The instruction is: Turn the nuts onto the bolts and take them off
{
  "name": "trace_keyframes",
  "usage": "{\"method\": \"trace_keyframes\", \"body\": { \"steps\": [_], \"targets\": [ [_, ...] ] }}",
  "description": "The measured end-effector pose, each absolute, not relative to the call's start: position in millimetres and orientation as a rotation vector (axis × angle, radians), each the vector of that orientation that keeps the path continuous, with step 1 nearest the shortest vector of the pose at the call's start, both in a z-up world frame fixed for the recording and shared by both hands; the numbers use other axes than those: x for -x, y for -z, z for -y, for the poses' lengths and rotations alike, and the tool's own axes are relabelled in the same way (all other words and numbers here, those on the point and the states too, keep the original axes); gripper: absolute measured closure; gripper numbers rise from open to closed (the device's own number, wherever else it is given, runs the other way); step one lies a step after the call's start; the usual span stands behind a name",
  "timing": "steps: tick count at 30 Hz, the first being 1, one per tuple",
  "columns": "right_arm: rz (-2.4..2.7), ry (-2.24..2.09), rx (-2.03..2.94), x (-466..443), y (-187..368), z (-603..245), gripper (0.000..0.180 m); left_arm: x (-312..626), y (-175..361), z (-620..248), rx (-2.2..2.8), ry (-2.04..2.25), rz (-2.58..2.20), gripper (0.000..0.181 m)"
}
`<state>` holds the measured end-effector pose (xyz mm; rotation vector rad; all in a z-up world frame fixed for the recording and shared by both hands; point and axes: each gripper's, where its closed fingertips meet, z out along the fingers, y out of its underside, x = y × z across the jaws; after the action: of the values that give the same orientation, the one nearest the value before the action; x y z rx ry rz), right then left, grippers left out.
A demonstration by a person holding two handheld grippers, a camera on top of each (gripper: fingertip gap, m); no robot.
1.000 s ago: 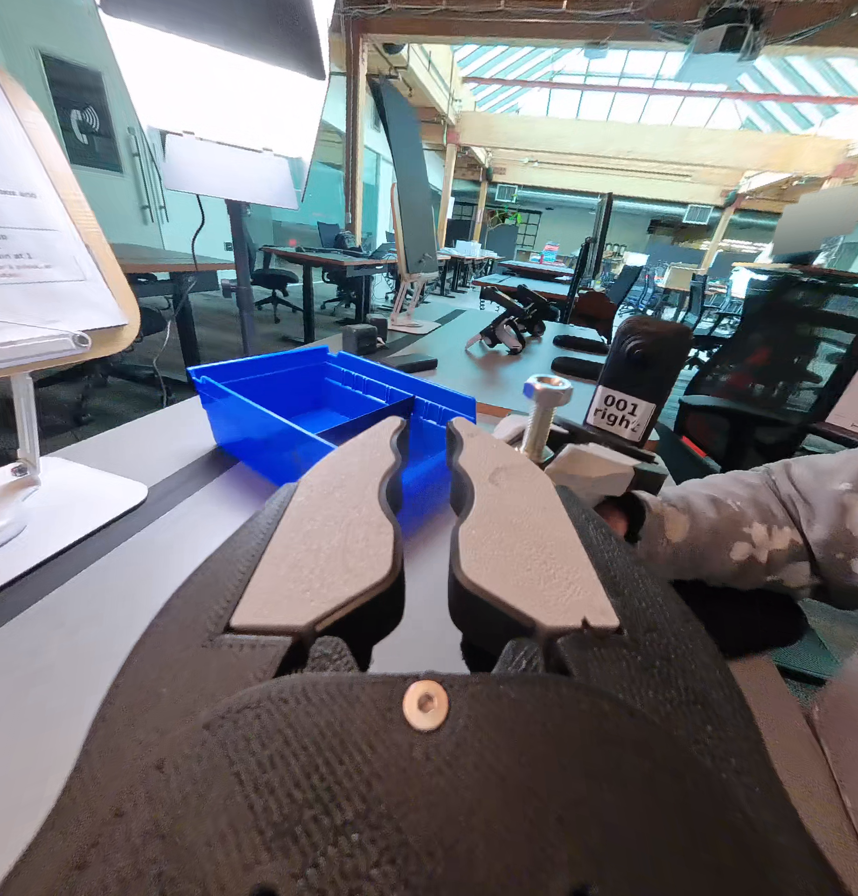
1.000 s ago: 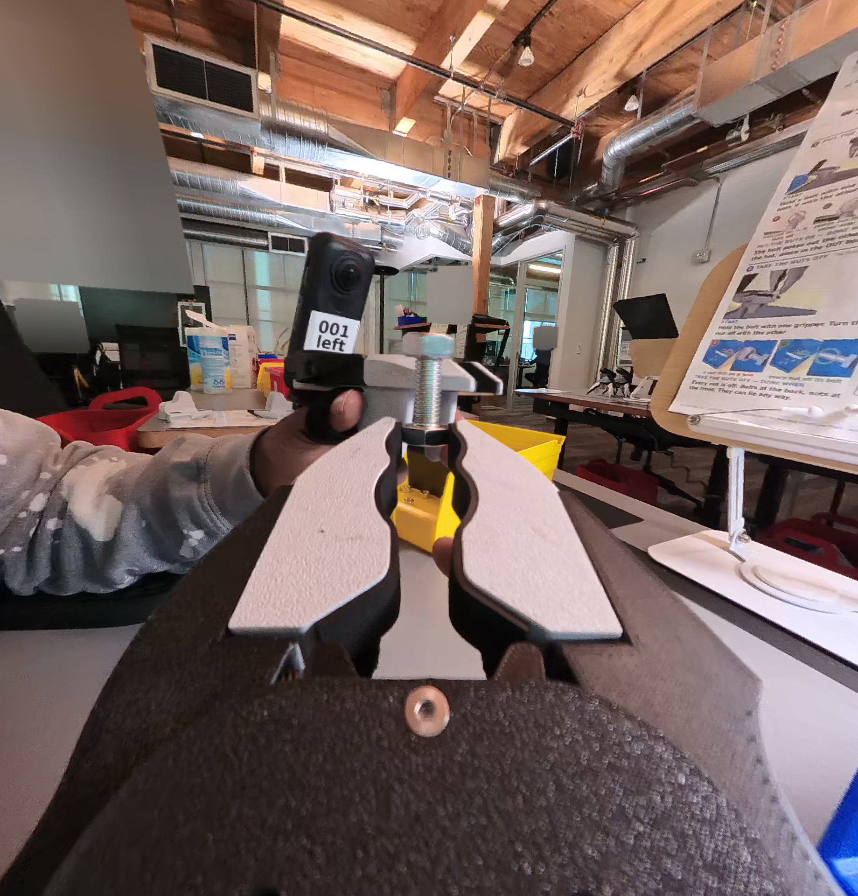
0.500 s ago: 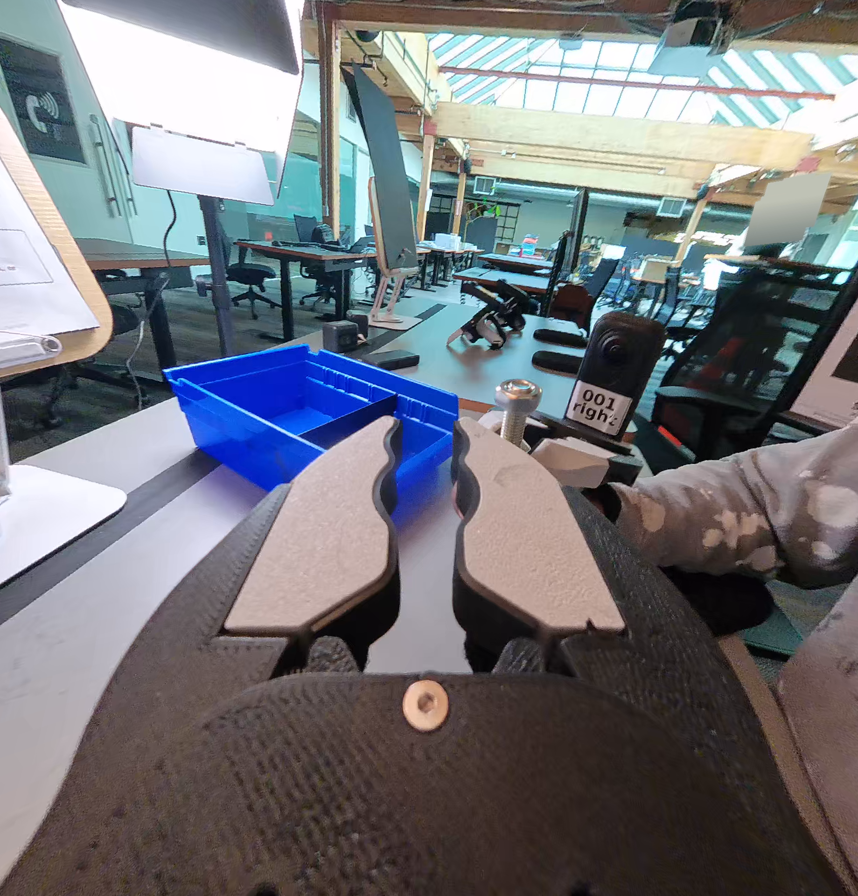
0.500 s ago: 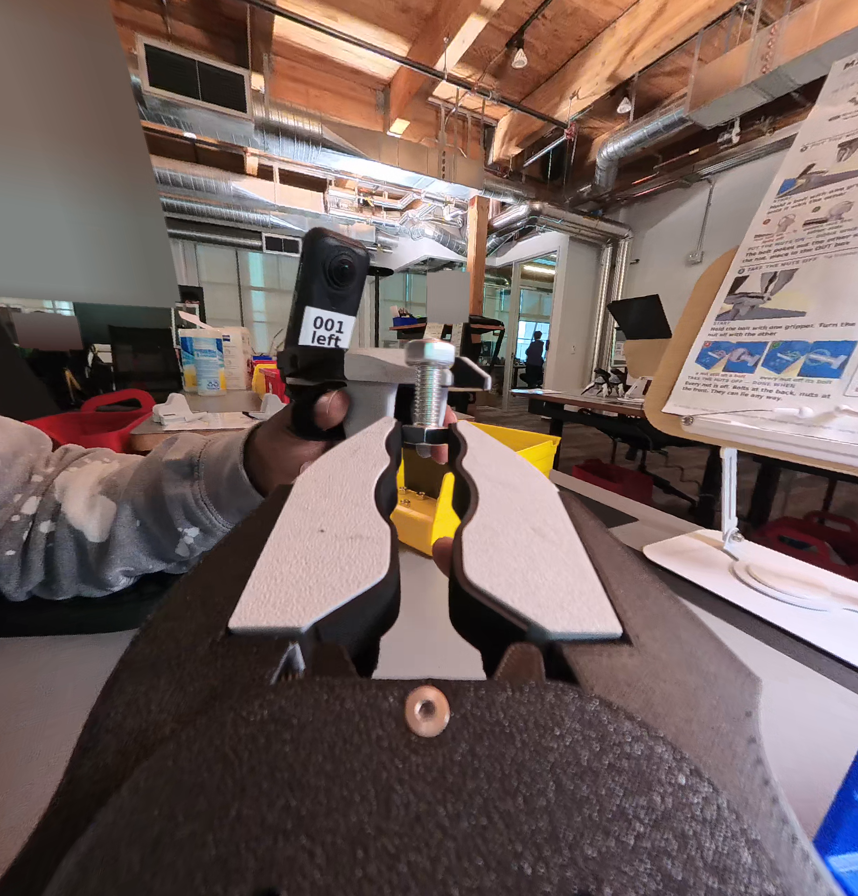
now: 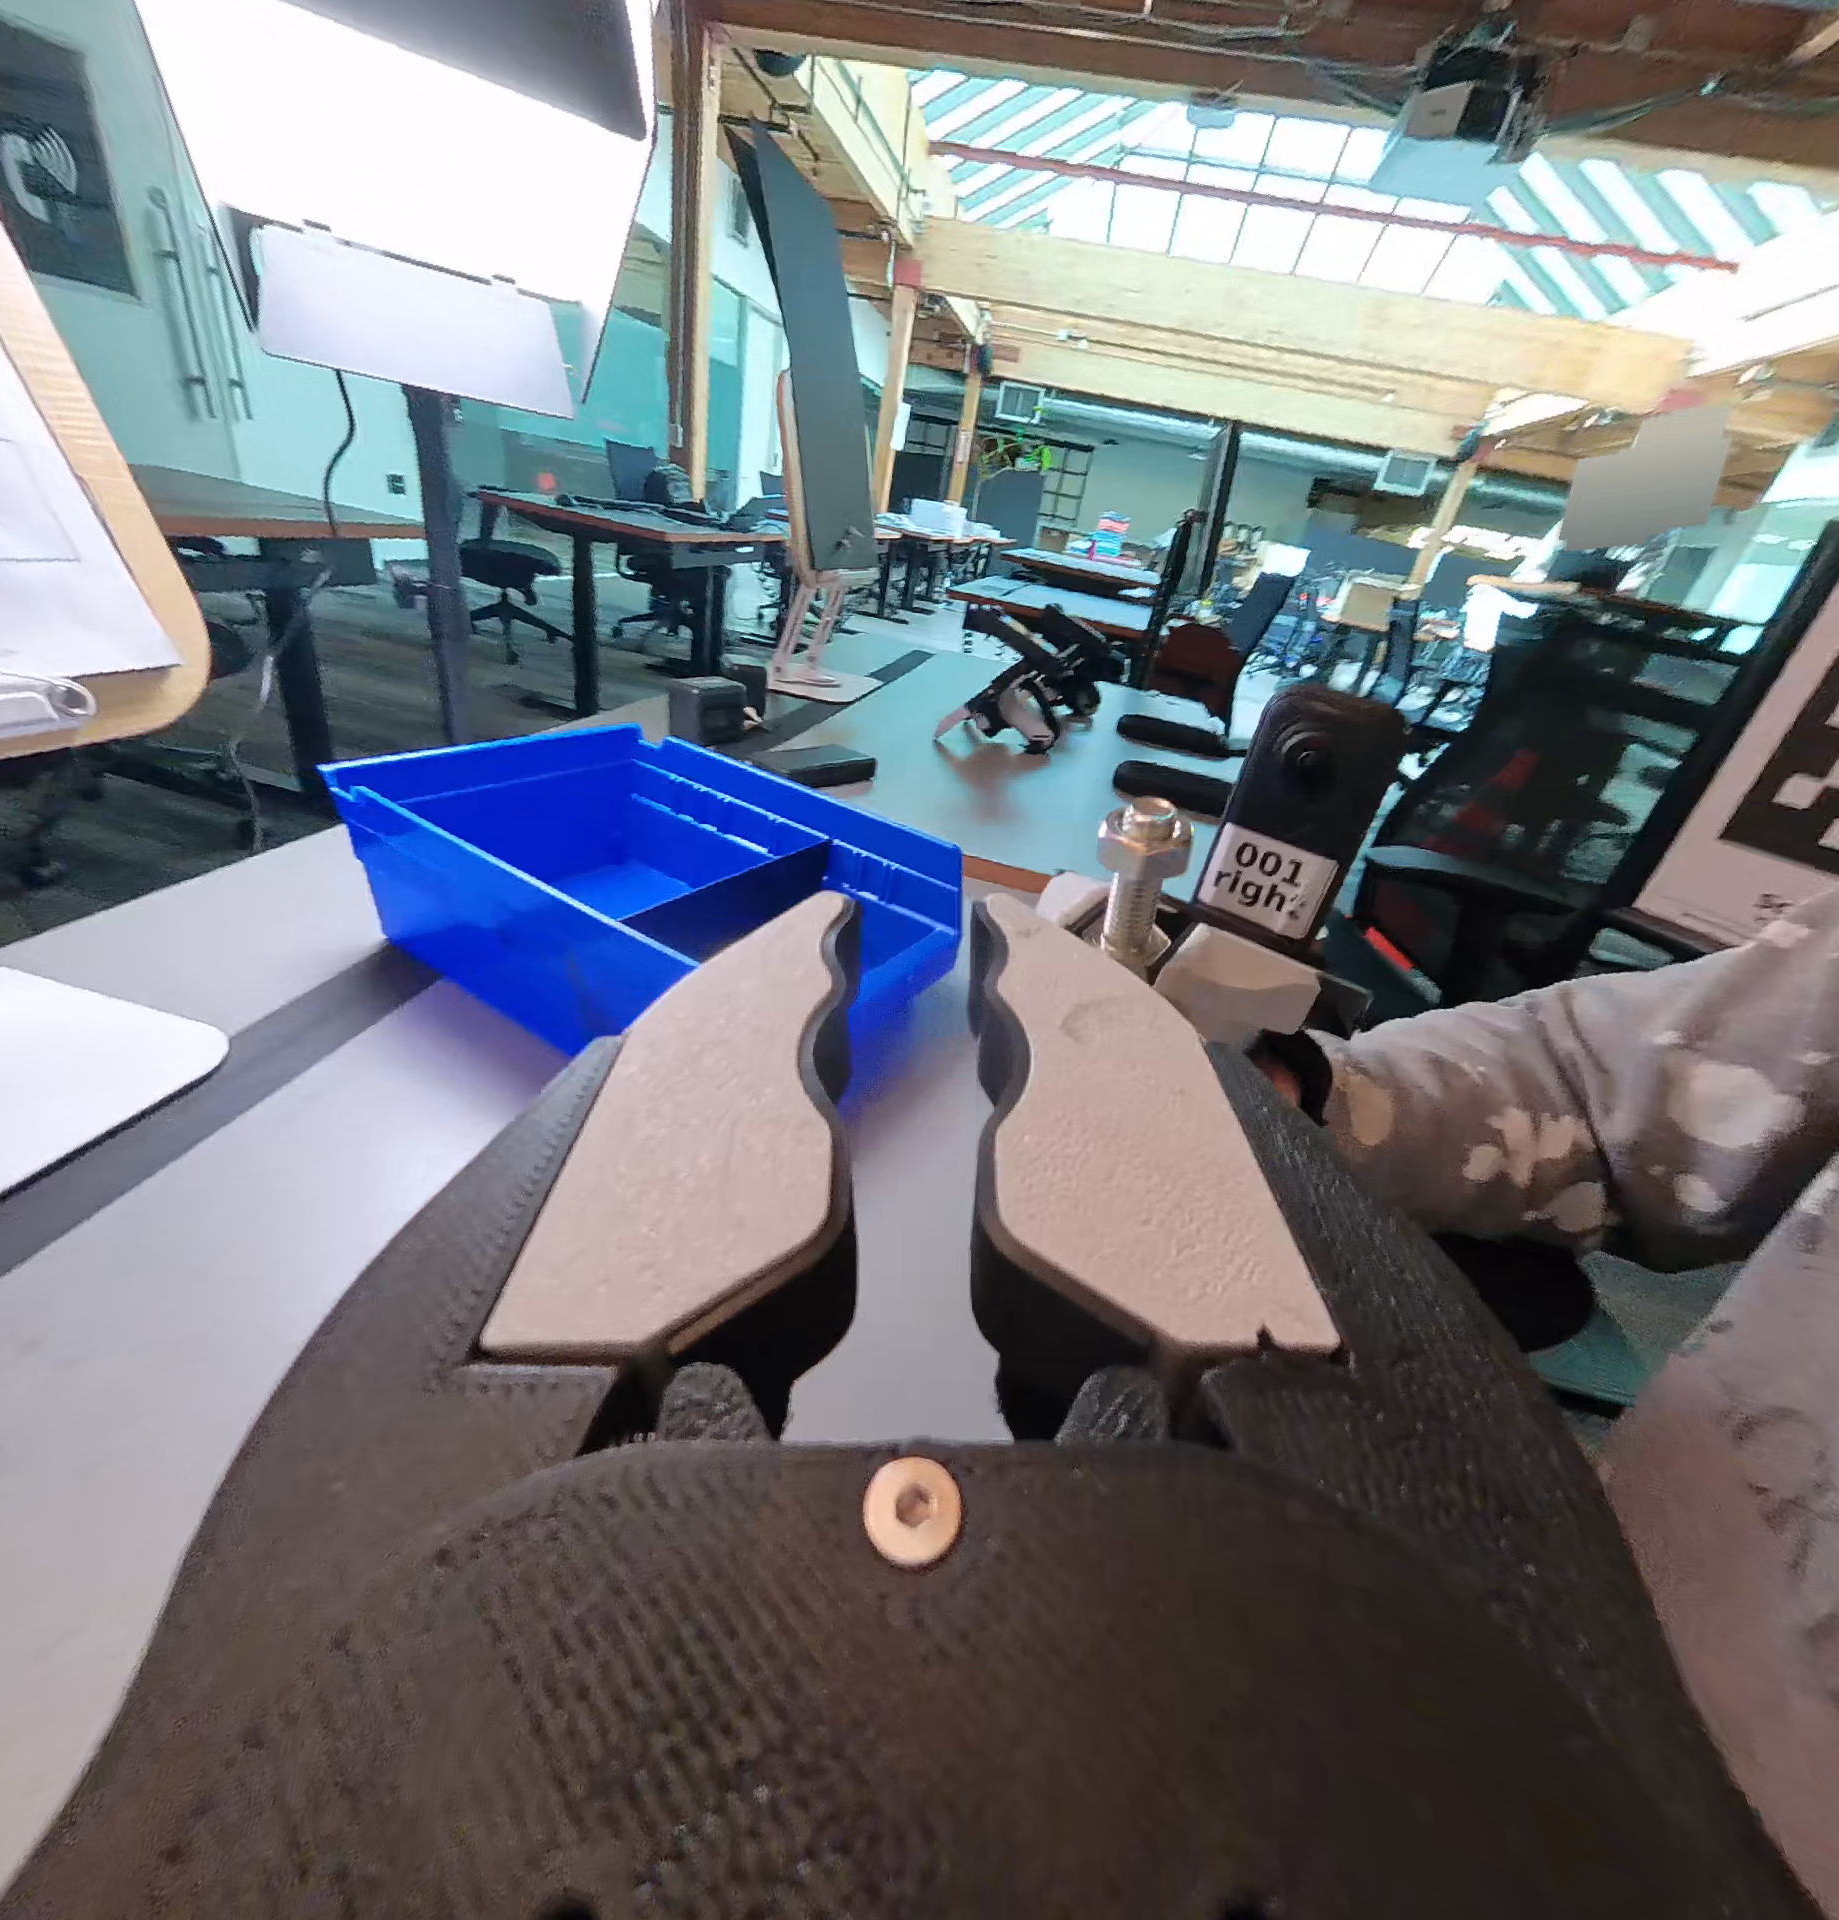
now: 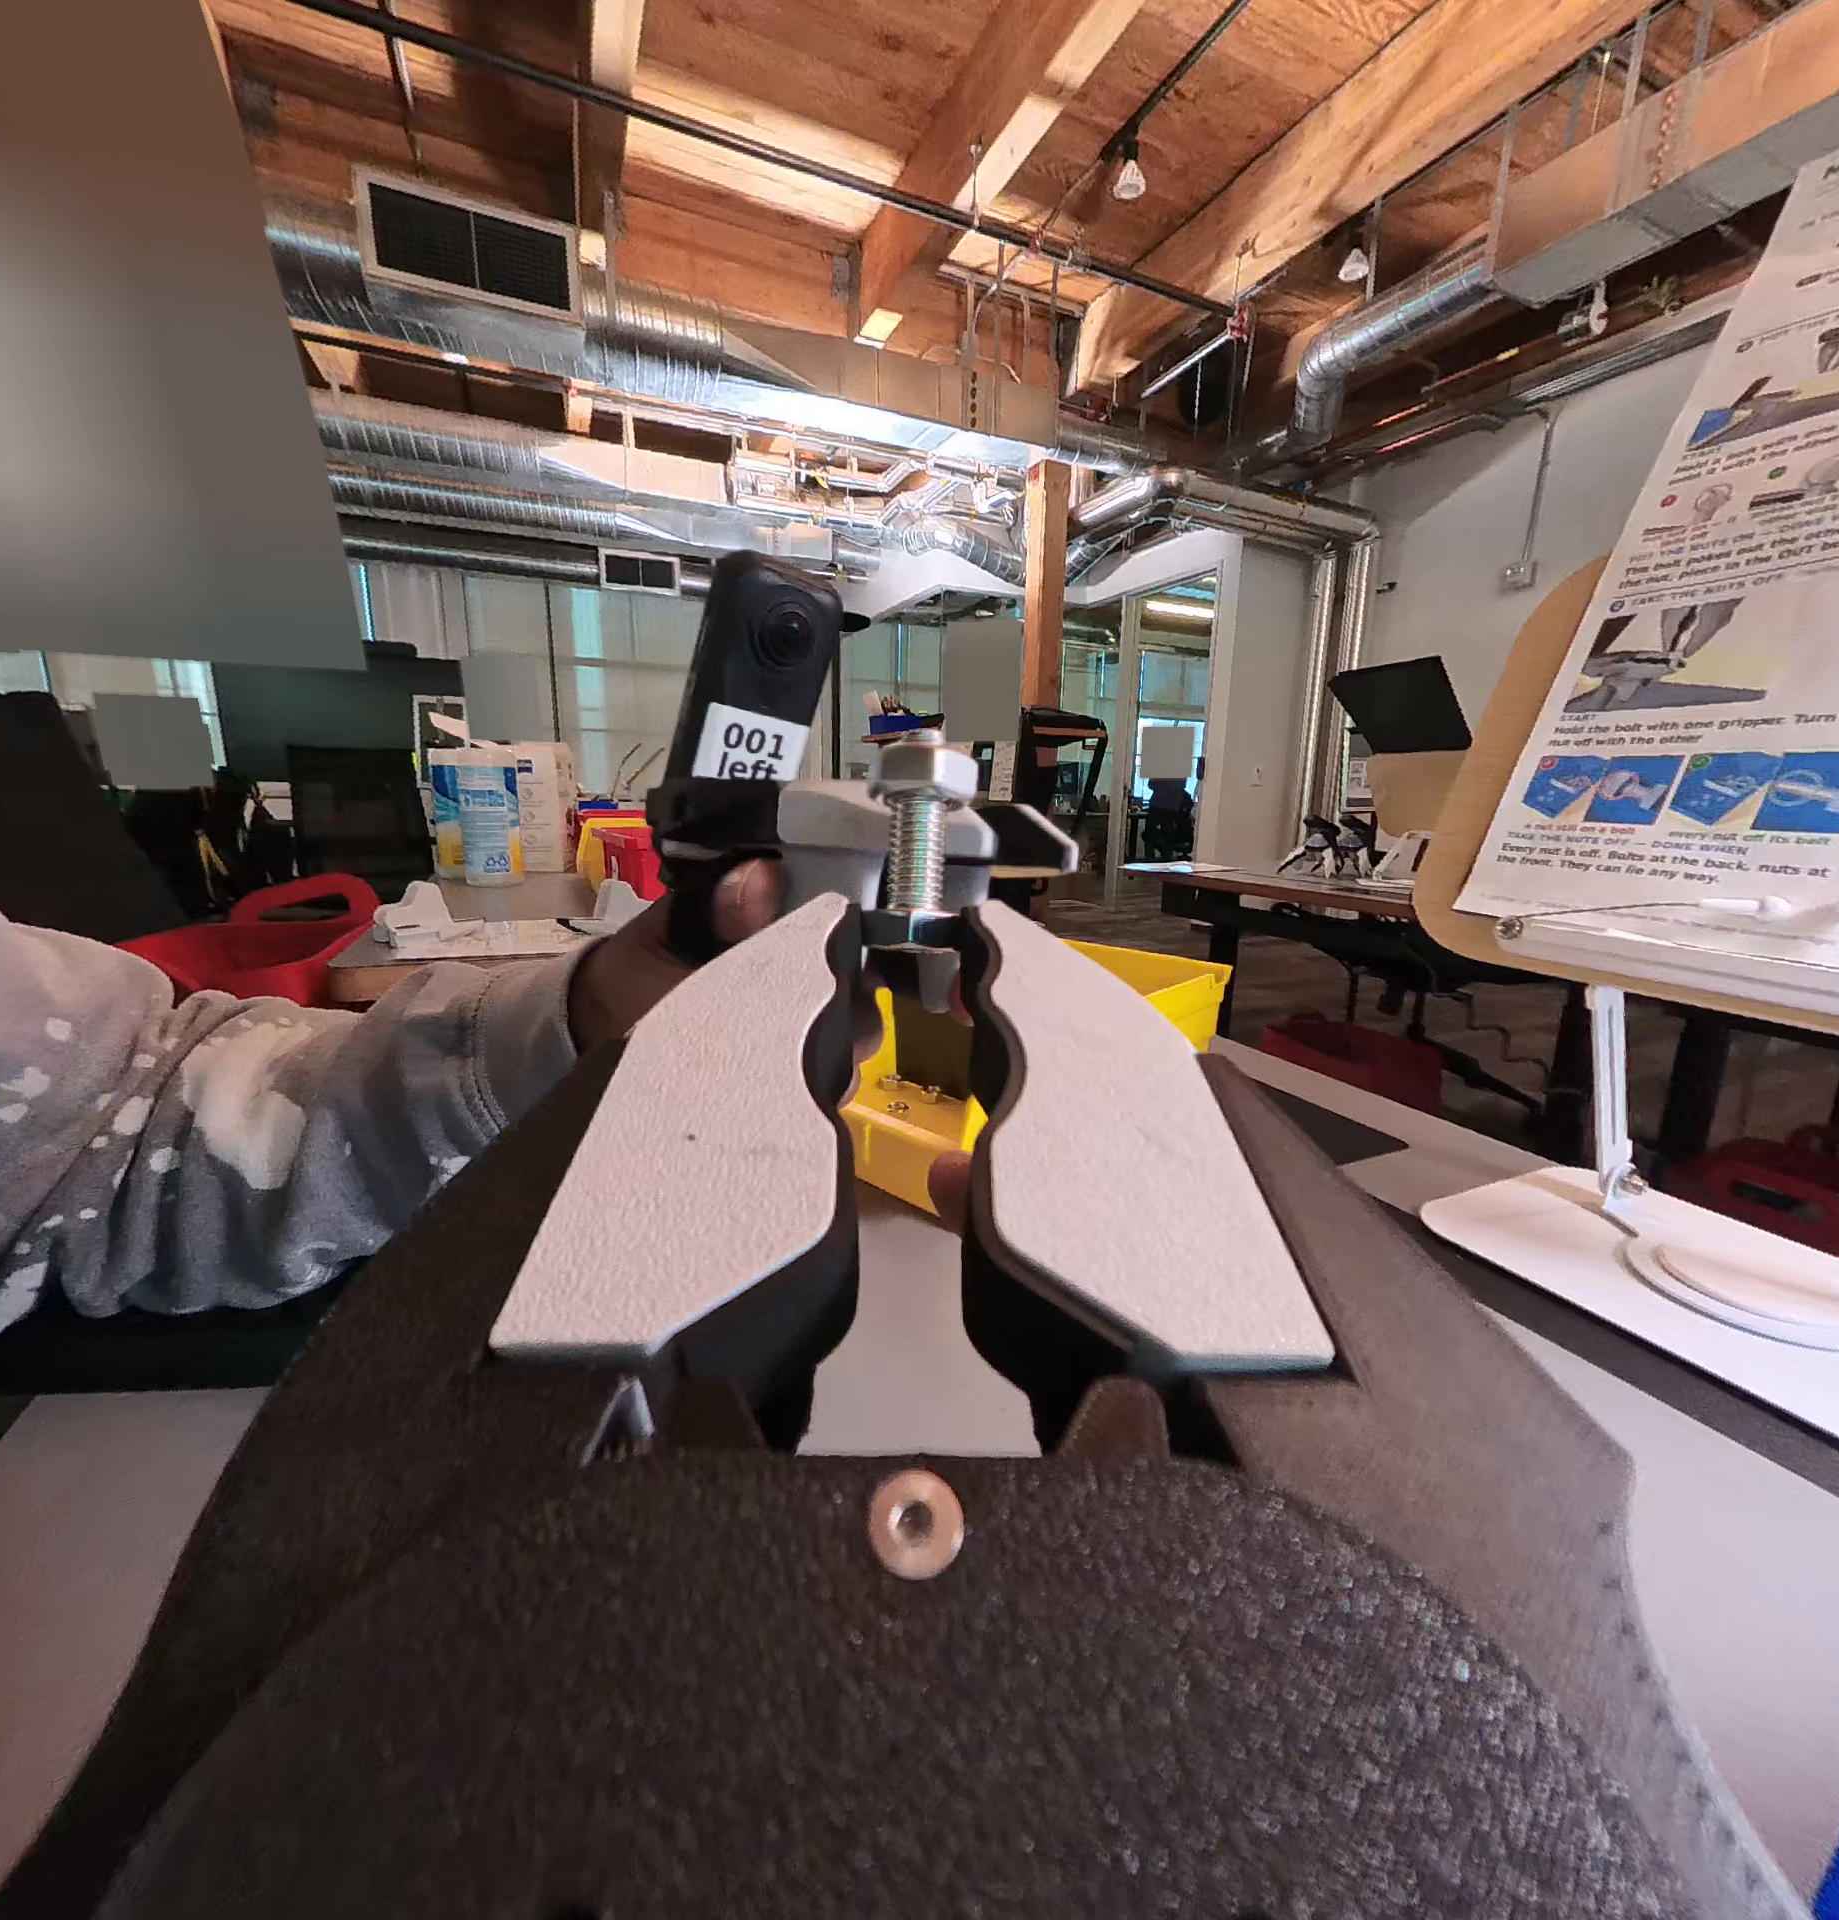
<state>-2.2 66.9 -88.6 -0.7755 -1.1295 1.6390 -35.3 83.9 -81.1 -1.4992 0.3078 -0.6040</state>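
My right gripper [image 6: 915, 920] is shut on a dark nut [image 6: 915, 927] at the lower end of a silver bolt [image 6: 920, 831]. The bolt stands upright, head on top. In the left wrist view the bolt [image 5: 1138, 883] rises from the right gripper's white fingertips [image 5: 1221, 971], just right of my left gripper [image 5: 899, 920]. The left gripper is open with a narrow gap and holds nothing. In the right wrist view it sits just behind the bolt [image 6: 832, 826].
A blue divided bin [image 5: 624, 883] stands ahead of the left gripper. A yellow bin [image 6: 1143, 982] with small nuts in it sits behind the bolt. An instruction board on a white stand [image 6: 1673, 1247] stands at the table's right side. A person's grey sleeve [image 5: 1580, 1081] lies beside the grippers. One gripper's finger ends stand about 4 centimetres off the other's.
The left gripper's jaws have parted a little and it has drawn closer to the bolt. The right gripper still holds the nut with the bolt upright.
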Motion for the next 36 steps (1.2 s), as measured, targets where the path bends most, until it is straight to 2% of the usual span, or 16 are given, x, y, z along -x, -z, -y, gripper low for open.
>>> {"method": "trace_keyframes", "body": {
  "steps": [4,14,26,27,28,30,36],
  "targets": [
    [1.140,-1.622,0.819,7.0,96.2,-69.8,0.162,21.5,74.5,-76.3,1.458,0.693,-0.362,0.153],
    [1.217,-1.620,0.858,14.1,110.3,-61.8,0.162,-4.1,83.9,-72.7,1.489,0.707,-0.466,0.161],
    [1.220,-1.676,0.836,9.5,107.6,-60.3,0.162,0.6,83.1,-69.7,1.464,0.726,-0.486,0.155],
    [1.206,-1.712,0.821,6.7,104.4,-60.3,0.162,3.8,81.8,-71.0,1.463,0.716,-0.466,0.156],
    [1.197,-1.751,0.793,3.0,100.1,-59.0,0.162,12.7,84.3,-76.9,1.491,0.653,-0.422,0.167],
    [1.190,-1.774,0.769,-0.6,94.1,-57.4,0.162,21.3,89.4,-81.0,1.515,0.581,-0.410,0.164],
    [1.202,-1.708,0.850,8.6,105.6,-64.7,0.162,-0.1,77.8,-68.6,1.442,0.719,-0.468,0.149]
  ]
}}
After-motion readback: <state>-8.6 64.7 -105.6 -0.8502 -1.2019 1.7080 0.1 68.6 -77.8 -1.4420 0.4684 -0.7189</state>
